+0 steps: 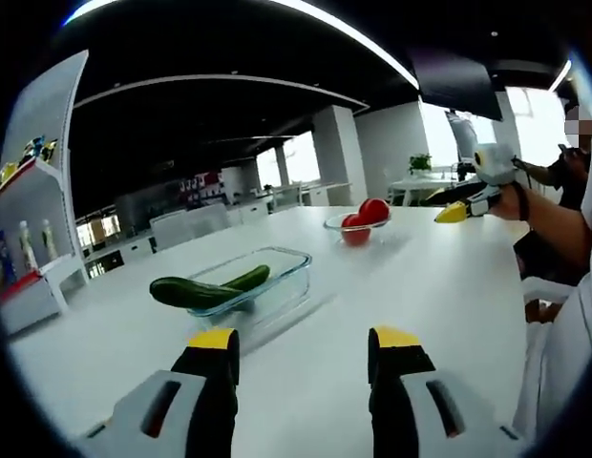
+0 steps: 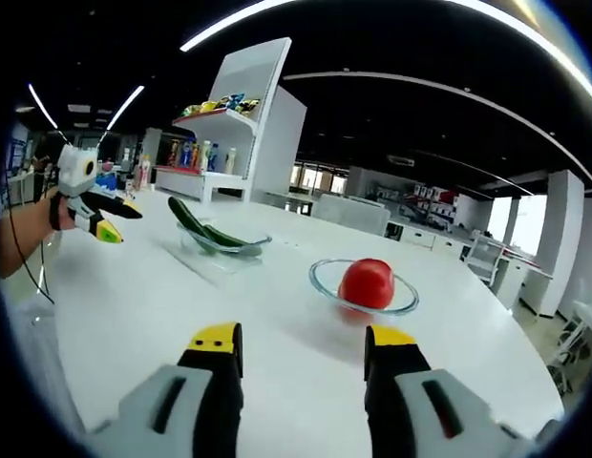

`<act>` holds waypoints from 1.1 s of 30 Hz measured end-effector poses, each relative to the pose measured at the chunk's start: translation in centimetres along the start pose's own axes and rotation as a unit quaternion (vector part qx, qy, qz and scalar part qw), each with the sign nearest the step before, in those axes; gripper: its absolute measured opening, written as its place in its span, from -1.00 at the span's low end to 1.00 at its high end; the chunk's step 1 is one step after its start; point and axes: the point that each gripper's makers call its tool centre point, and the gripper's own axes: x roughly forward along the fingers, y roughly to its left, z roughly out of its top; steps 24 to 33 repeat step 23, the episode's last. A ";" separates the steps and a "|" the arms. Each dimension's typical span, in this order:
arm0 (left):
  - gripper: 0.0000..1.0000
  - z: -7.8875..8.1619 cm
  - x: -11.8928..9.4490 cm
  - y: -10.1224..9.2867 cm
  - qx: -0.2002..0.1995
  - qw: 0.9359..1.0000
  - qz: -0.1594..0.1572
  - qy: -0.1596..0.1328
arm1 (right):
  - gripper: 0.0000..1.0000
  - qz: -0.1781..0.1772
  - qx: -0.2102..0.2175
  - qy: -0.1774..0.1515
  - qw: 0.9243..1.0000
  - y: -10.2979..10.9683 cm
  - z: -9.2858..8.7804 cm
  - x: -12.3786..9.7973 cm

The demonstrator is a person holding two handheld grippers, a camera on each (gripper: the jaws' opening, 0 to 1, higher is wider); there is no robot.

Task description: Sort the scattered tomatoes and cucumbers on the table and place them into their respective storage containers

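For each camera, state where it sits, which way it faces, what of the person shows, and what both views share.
Left gripper view: rides the left claw, facing across the white table to the cucumbers in their glass container; forearm at right.
Right gripper view: rides the right claw, facing the tomato in its glass bowl; forearm at left.
Shared: table, both containers, each other's claw.

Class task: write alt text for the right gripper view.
A red tomato sits in a round clear glass bowl on a white table, beyond the open right claw. Further back, dark green cucumbers lie in a clear glass container.
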 end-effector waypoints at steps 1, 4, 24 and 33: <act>0.09 0.0 0.0 0.0 0.000 1.000 0.000 0.000 | -0.02 0.000 0.000 0.000 1.000 0.0 0.0 0.0; 0.08 0.0 0.1 -0.3 0.004 1.000 -0.002 0.000 | -0.02 0.002 -0.001 0.003 1.000 0.2 -0.2 -0.1; 0.07 -0.7 0.1 -1.0 0.019 1.000 -0.007 0.017 | -0.02 0.011 0.001 0.012 1.000 1.1 -1.1 0.3; 0.07 -0.7 0.1 -1.0 0.019 1.000 -0.007 0.017 | -0.02 0.011 0.001 0.012 1.000 1.1 -1.1 0.3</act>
